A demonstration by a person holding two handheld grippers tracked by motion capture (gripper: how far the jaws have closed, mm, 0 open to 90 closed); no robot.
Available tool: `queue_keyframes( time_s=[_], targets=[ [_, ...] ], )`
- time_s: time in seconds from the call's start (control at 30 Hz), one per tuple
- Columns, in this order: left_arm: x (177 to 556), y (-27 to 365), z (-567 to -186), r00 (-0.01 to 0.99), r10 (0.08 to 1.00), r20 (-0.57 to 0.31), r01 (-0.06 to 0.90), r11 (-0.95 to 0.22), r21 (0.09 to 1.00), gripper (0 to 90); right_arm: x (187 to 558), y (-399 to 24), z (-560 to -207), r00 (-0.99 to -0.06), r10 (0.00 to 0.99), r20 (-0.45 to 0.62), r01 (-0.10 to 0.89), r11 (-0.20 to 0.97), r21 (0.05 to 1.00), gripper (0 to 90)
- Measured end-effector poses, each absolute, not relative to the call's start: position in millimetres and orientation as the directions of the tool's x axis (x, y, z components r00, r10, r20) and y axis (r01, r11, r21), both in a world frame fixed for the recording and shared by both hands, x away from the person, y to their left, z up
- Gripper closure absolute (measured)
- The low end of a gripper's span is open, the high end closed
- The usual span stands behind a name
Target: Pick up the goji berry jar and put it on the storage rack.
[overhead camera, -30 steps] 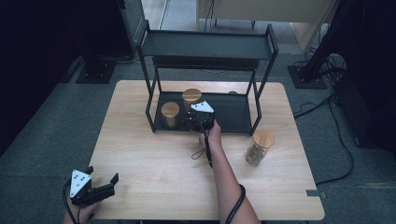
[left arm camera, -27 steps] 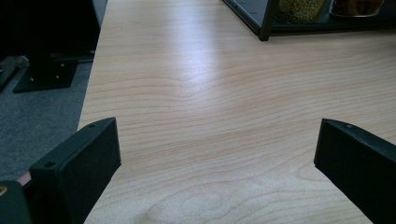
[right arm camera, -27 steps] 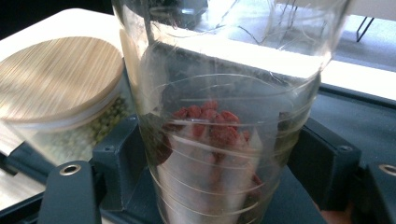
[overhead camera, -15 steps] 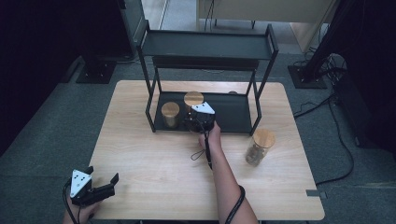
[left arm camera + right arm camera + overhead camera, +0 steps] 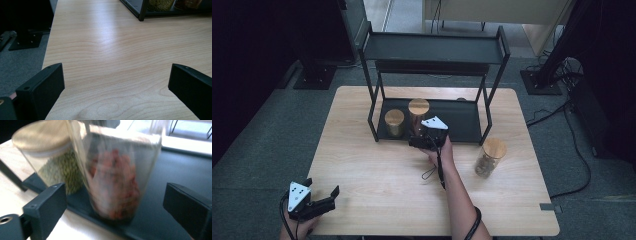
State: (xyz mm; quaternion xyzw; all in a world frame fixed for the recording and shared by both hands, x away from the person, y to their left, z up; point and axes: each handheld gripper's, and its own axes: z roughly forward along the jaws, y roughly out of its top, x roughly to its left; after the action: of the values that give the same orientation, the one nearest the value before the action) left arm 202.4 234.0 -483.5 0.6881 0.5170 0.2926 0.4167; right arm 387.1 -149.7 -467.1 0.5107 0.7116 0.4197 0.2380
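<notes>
Pale wood tabletop [image 5: 377, 165] carries a black two-tier rack [image 5: 432, 47] at 12 o'clock, on whose bottom shelf stand a tall jar of red beans [image 5: 418, 116] and, at its 9 o'clock, a short jar of green beans [image 5: 394, 122]. Compared with a second ago, the right gripper [image 5: 426, 140] has backed slightly off the tall jar toward 6 o'clock and its jaws have just been opening; that jar now stands free between them, untouched. Down at 7 o'clock, the left gripper [image 5: 319, 196] hangs wide open over bare wood, while a third jar [image 5: 489, 157] stands at 3 o'clock.
</notes>
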Motion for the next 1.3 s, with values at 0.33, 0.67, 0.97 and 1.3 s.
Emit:
queue_keyframes(
  time_s=[0.33, 0.67, 0.97, 1.3],
  targets=[
    [203, 235, -484, 0.294, 0.955, -0.032, 0.469, -0.115, 0.876, 0.5, 371, -158, -476, -0.388, 0.919, 0.072, 0.516, 0.152, 0.843, 0.0],
    [203, 234, -484, 0.296, 0.955, -0.028, 0.470, -0.120, 0.874, 0.6, 351, -164, -486, -0.391, 0.918, 0.059, 0.517, 0.166, 0.839, 0.0],
    [203, 234, -484, 0.297, 0.954, -0.028, 0.471, -0.121, 0.874, 0.6, 339, -166, -486, -0.391, 0.919, 0.043, 0.511, 0.178, 0.841, 0.0],
    [203, 234, -484, 0.298, 0.954, -0.030, 0.471, -0.119, 0.874, 0.6, 326, -167, -487, -0.399, 0.917, 0.029, 0.502, 0.192, 0.843, 0.0]
  ],
)
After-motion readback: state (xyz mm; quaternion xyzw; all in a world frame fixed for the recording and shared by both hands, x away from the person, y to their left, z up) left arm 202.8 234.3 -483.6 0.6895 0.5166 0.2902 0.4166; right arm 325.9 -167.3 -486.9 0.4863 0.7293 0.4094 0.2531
